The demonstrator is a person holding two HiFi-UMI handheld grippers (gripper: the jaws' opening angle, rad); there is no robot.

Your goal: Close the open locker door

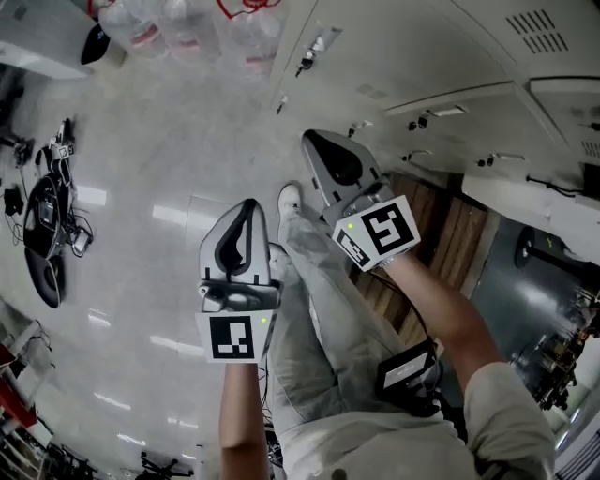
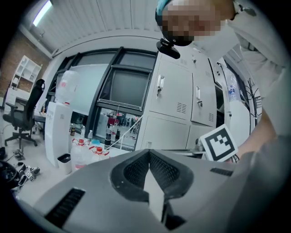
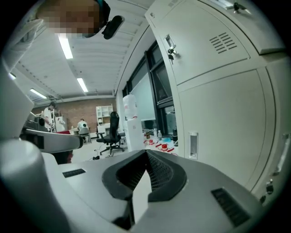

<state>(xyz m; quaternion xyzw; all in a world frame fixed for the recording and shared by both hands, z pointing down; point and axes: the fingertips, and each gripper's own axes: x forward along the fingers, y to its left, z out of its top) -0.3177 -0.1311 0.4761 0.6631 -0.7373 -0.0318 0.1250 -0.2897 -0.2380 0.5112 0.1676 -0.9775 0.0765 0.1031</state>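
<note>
Item one, left gripper (image 1: 242, 223): we record its jaws (image 2: 148, 154) drawn together tip to tip, with nothing between them, held over the pale floor (image 1: 141, 187). Item two, right gripper (image 1: 326, 153): we record its jaws (image 3: 146, 154) likewise closed and empty, raised beside the locker bank (image 1: 422, 47). Item three, open locker door (image 1: 530, 202): as best we can read it, this is the pale slab carrying a black cable. In the head view it lies between 3 and 4 o'clock of the right jaws and at 3 o'clock of the left jaws, well apart from both. In the left gripper view we list the same panel (image 2: 240, 109) at 2 o'clock of the jaws, past a dark gap and behind the right gripper's marker cube (image 2: 218, 143). Item four, closed doors: a keyed lock (image 3: 170, 48) sits at 1 o'clock of the right jaws, and the door faces run from 12 to 4 o'clock, near the jaws but apart from them. Sundries: water bottles (image 1: 159, 28) at 11 o'clock in the head view, an office chair (image 2: 25, 113) at 9 o'clock in the left gripper view, and the person's trouser leg (image 1: 319, 309) and shoe (image 1: 291, 199) between the grippers.
</note>
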